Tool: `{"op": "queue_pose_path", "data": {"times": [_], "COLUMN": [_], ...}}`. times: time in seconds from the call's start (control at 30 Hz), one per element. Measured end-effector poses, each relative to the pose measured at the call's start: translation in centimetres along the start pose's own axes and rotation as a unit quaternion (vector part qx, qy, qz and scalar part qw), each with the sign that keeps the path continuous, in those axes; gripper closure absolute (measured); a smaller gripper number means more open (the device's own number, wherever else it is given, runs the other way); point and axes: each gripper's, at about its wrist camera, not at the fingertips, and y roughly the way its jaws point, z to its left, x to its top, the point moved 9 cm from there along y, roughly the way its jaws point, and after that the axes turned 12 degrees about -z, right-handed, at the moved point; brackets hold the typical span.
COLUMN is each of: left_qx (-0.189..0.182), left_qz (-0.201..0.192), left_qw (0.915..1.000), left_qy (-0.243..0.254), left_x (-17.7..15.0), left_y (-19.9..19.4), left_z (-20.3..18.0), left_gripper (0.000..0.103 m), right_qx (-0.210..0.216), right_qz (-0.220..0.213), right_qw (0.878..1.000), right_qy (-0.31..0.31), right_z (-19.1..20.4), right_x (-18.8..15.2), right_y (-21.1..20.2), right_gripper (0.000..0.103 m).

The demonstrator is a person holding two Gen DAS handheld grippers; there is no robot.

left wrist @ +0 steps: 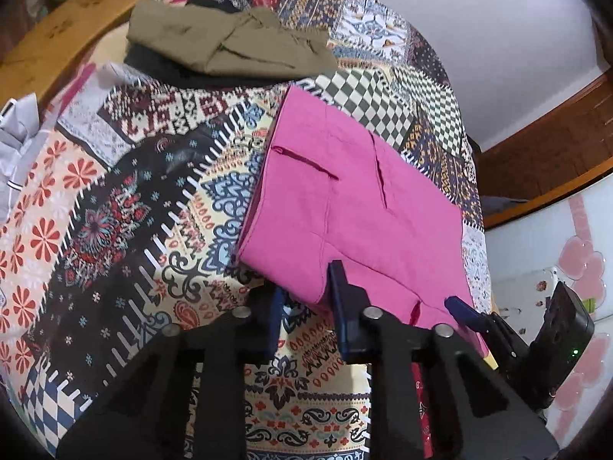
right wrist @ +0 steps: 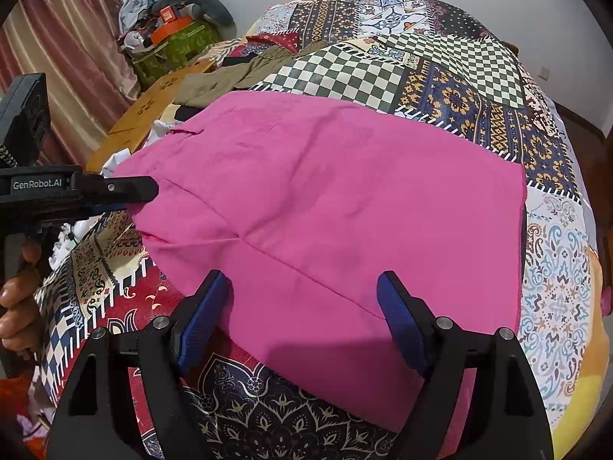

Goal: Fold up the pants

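Here pink pants (right wrist: 325,207) lie flat — right hand-held gripper (right wrist: 304,318) overhead, spread.

There is one pair of pink cloth pants (right wrist: 325,207). There is one pair of folded olive-green pants (left wrist: 233,44). There is one big patchwork bed cover (left wrist: 115,199). There are two black grippers with blue pads, the left gripper (left wrist: 306,306) and the right gripper (right wrist: 302,318).

Pants (right wrist: 325,207) on bedspread (right wrist: 459,88), clothes pile (left wrist: 230,46) behind.
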Motion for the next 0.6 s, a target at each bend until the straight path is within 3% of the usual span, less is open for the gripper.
{"op": "queue_pose_path", "data": {"times": [0.13, 0.27, 0.37, 0.47, 0.6], "left_qx": [0.023, 0.067, 0.111, 0.170, 0.180], "left_qz": [-0.043, -0.103, -0.142, -0.189, -0.209], "left_qw": [0.9975, 0.9847, 0.9688, 0.9399, 0.9222], "left_qy": [0.052, 0.123, 0.169, 0.228, 0.271], "left_x": [0.8, 2.0, 2.8, 3.5, 3.8], "left_y": [-1.4, -4.2, -6.6, -9.0, -10.2], "left_z": [-0.7, -0.8, 0.2, 0.8, -0.1], "left_gripper": [0.089, 0.090, 0.090, 0.090, 0.091], "right_qx": [0.003, 0.003, -0.004, -0.017, -0.011], "right_qz": [-0.002, -0.013, -0.020, -0.015, -0.021], "right_qw": [1.000, 1.000, 0.999, 0.999, 0.998], "right_qy": [0.002, 0.028, 0.044, 0.046, 0.056], "right_z": [0.0, -0.7, -1.6, -2.6, -3.1], "right_x": [0.1, 0.2, -0.3, -1.2, -1.9], "right_y": [-0.2, -1.3, -2.4, -3.0, -3.5], "right_gripper": [0.027, 0.027, 0.027, 0.027, 0.027]}}
